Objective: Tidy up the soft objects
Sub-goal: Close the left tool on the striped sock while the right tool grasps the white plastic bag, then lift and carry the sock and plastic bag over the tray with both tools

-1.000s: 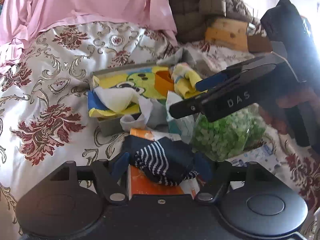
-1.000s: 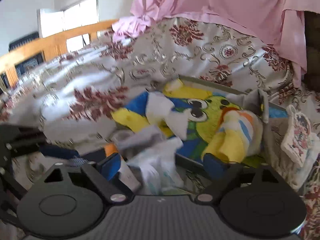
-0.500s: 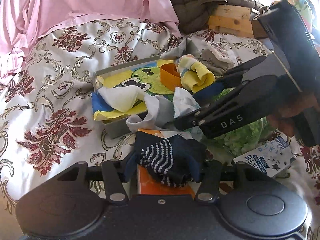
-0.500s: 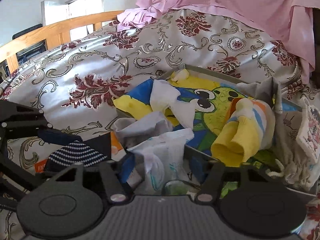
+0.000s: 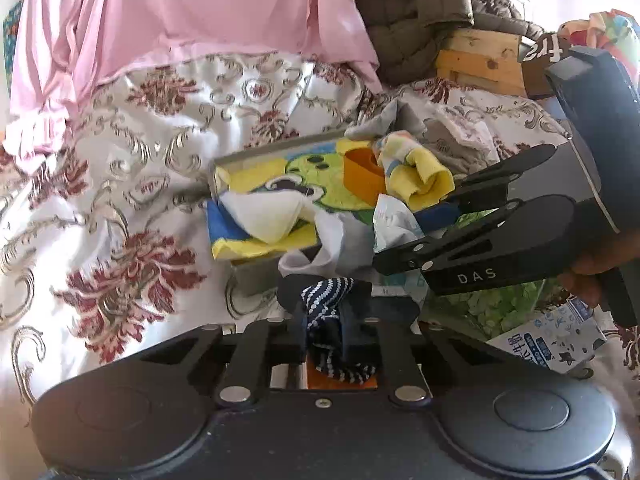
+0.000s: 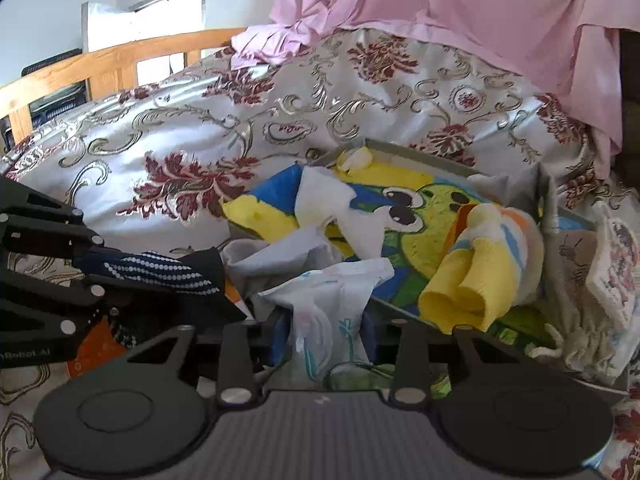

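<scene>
Both grippers have just been closing for a pick-up. The left gripper (image 5: 323,330) pinches the navy striped sock (image 5: 326,300), lying beside the grey box (image 5: 256,280); the right gripper (image 6: 326,344) squeezes a white crumpled cloth (image 6: 332,304) at the box's near edge. Next, probably, each piece must be lifted clear and carried into the box.

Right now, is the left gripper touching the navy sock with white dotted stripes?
Touching. In the left wrist view, the left gripper has just closed and pinches the navy sock between its pads.
</scene>
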The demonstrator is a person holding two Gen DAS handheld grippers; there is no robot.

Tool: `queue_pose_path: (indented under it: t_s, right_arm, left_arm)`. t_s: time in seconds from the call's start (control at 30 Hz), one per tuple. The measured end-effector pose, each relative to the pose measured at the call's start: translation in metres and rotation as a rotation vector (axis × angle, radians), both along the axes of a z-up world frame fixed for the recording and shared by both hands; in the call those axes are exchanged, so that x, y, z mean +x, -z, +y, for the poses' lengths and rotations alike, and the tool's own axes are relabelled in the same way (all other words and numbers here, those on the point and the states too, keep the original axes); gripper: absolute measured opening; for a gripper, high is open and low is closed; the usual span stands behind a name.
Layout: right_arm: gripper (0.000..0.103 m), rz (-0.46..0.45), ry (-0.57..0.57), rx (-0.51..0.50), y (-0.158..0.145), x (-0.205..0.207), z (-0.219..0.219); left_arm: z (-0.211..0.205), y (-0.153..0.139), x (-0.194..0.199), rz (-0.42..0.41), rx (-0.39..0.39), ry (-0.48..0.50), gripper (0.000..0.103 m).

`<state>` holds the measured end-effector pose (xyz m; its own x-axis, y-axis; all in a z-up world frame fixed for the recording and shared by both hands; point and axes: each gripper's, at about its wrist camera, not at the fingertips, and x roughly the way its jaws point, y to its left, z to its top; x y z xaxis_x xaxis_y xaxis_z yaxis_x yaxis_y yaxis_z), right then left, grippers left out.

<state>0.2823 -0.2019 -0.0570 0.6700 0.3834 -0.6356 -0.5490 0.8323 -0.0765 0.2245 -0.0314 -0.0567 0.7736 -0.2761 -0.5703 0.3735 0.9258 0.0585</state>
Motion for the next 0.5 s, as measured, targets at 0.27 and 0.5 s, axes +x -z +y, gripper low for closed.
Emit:
queue_pose_path:
  t_s: [0.27,0.5]
  right_arm:
    - [0.033,-0.060,0.039,0.047,-0.015,-0.005,-0.012]
    - [0.032,-0.115,0.042,0.123,-0.031,-0.010,-0.026]
  left_arm:
    - [0.000,-0.015,-0.005,-0.091,-0.048,-0.029,0.011]
    - [-0.003,-0.035,0.003,-0.124,-0.122,-0.091,0.010]
